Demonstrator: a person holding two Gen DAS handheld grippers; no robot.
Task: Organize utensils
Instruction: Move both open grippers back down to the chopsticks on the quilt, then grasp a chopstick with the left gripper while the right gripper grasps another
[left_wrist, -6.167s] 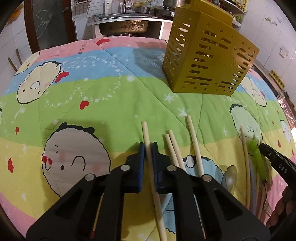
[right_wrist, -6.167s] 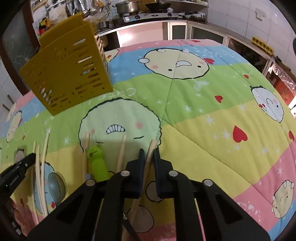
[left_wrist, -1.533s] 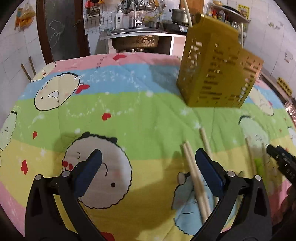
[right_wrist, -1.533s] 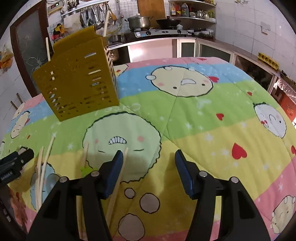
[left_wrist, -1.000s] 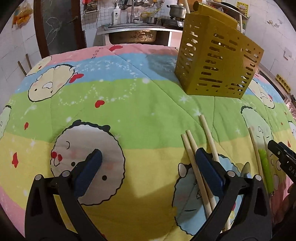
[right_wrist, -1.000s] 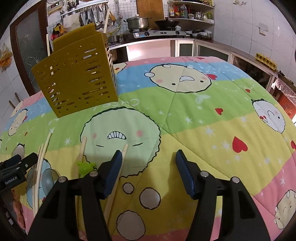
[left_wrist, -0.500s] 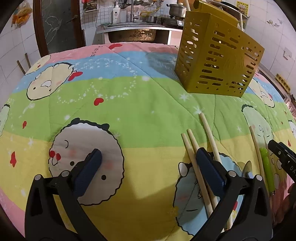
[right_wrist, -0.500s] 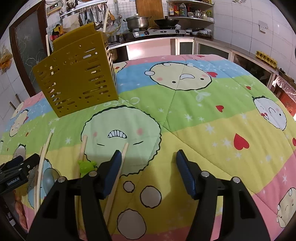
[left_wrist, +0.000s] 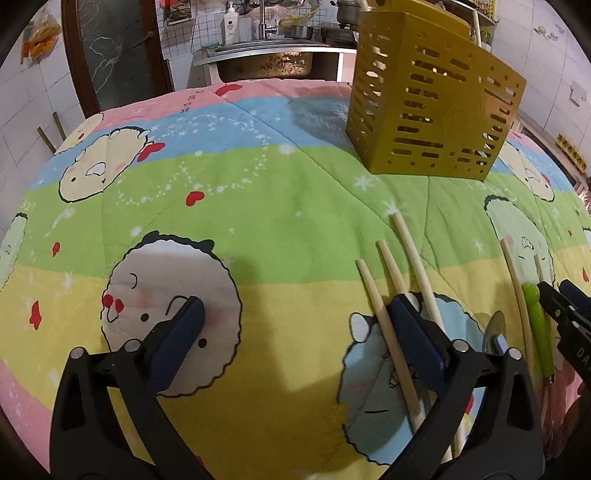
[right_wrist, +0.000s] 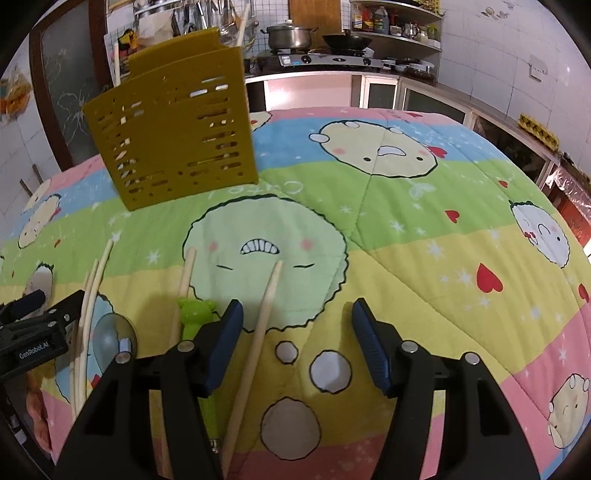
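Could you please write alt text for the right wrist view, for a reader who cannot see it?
The open right gripper hovers over a cartoon quilt, with one chopstick lying between its fingers. A yellow slotted holder stands behind; a green-handled utensil and spoon lie left.

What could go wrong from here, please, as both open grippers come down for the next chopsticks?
The left gripper straddles chopsticks lying close together; its jaws might pinch two or knock one askew. The right gripper sits beside the green-handled utensil and spoon, which it could nudge. The soft quilt may let thin sticks slip.
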